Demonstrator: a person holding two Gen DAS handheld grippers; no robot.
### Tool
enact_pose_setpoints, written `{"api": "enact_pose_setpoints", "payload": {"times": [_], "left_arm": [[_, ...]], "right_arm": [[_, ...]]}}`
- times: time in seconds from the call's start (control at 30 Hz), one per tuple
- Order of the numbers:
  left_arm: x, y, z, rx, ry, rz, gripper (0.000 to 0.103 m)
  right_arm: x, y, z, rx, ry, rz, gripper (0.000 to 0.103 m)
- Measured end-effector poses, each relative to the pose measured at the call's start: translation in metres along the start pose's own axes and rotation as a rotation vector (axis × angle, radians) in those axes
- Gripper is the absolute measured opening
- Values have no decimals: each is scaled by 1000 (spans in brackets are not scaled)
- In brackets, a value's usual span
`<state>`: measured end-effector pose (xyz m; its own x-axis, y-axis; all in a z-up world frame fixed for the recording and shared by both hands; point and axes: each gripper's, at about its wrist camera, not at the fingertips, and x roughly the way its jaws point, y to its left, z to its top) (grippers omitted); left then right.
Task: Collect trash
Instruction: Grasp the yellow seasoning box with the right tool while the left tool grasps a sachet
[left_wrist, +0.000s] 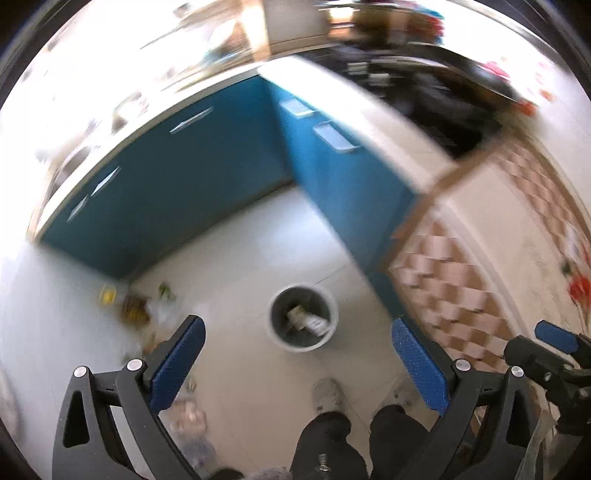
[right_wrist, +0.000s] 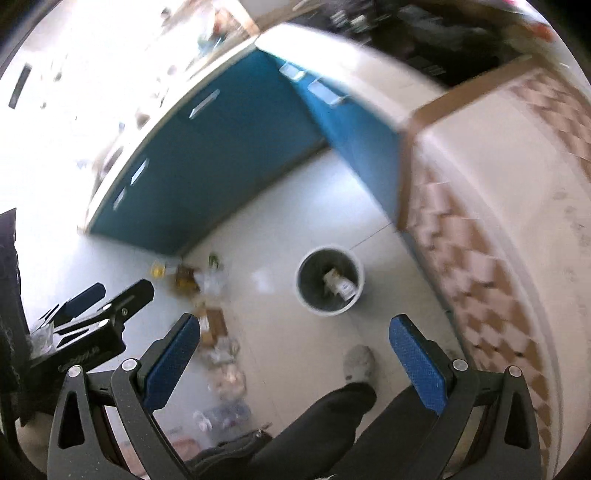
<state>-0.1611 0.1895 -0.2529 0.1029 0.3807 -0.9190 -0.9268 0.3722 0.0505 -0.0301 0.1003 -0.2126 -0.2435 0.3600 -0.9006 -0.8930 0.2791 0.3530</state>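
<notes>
— Where are your grippers, and are they holding anything?

— My left gripper (left_wrist: 295, 354) hangs above the pale floor (left_wrist: 258, 229) with its blue pads spread wide, nothing between them. My right gripper (right_wrist: 293, 349) is the same: fingers far apart and empty. Each one shows at the edge of the other's camera.

— And the trash?

— The round grey bin (left_wrist: 303, 318) stands on the floor ahead of my feet, near the end of the blue cabinets (left_wrist: 192, 177). A crumpled carton or wrapper (left_wrist: 308, 320) already lies inside it; the blur hides what it is exactly. The rest is loose on the floor to my left: a scatter of trash (right_wrist: 192, 277) by the corner of the cabinets, yellow and brownish bits with clear plastic, and more wrappers (right_wrist: 225, 369) trailing back toward me, well apart from the bin.

— What else is in view?

— My grey shoe (right_wrist: 357, 363) and dark trouser legs below, and a checkered wall (right_wrist: 480, 266) on the right
</notes>
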Motion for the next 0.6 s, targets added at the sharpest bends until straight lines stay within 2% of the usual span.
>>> {"api": "enact_pose_setpoints", "payload": {"times": [0.1, 0.2, 0.23, 0.33, 0.43, 0.5, 0.6], "left_arm": [[-11, -88, 14, 155, -7, -89, 103], [-14, -184, 10, 309, 17, -180, 103], [-12, -222, 6, 364, 45, -224, 103], [-3, -299, -5, 468, 123, -308, 103], [15, -377, -23, 564, 236, -368, 102], [28, -410, -31, 602, 292, -384, 102], [56, -458, -47, 637, 384, -387, 93]], "right_arm": [[-56, -64, -12, 110, -81, -54, 103], [-107, -139, -36, 254, -147, -132, 103], [-127, -172, -51, 320, -167, -178, 103], [-170, -257, -95, 500, -205, -278, 103], [-200, -334, -147, 688, -222, -370, 103], [-211, -376, -180, 792, -217, -400, 103], [-221, -430, -226, 918, -202, -425, 103]]}}
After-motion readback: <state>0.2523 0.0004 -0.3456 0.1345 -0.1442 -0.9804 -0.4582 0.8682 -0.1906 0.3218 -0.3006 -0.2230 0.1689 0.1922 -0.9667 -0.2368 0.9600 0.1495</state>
